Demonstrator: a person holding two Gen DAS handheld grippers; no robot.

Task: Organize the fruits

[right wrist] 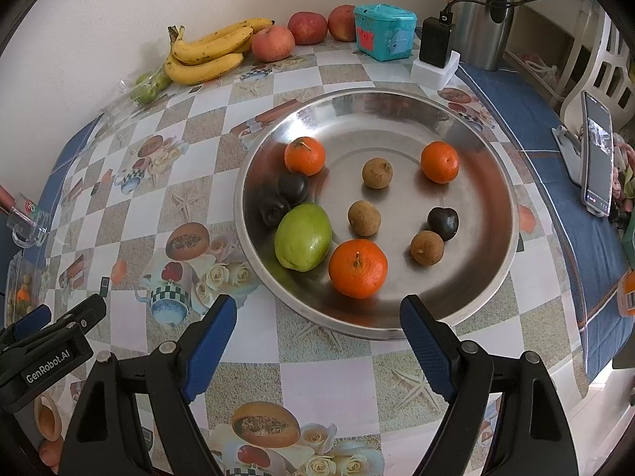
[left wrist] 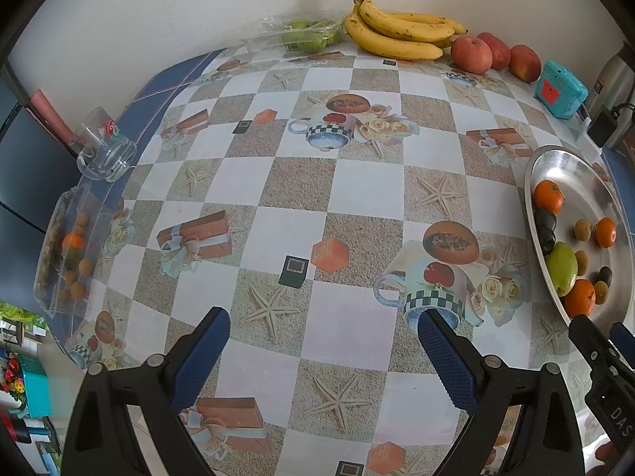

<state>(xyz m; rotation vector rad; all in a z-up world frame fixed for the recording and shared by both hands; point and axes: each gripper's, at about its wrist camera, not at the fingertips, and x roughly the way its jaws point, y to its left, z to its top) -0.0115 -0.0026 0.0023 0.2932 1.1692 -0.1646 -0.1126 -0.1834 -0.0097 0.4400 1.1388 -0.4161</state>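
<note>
1. the steel plate sits on the checked surface just ahead of the right gripper, near its front edge.
2. in the plate: three tangerines, one at the near rim, one at the far left and one at the far right.
3. a green mango lies at the plate's left side, touching or almost touching the near tangerine.
4. three small brown round fruits, likely longans, lie apart from each other: one toward the far middle, one at the centre, one nearer the right.
5. three dark plums: two lie close together against the left wall between the far-left tangerine and the mango; the third rests just beside the right-hand longan.
6. a clear plastic tray stands at the surface's left edge; through its wall show a tangerine, several longans and something green, but the glare makes the rest hard to read.
7. a clear bag of green fruits lies by the wall next to a bunch of bananas; three apples line up to their right, then a teal box.
8. an empty glass mug stands beyond the tray.
9. right gripper: fingers spread wide, nothing between them.
10. left gripper: fingers likewise released, over bare surface, well left of the plate.
</note>
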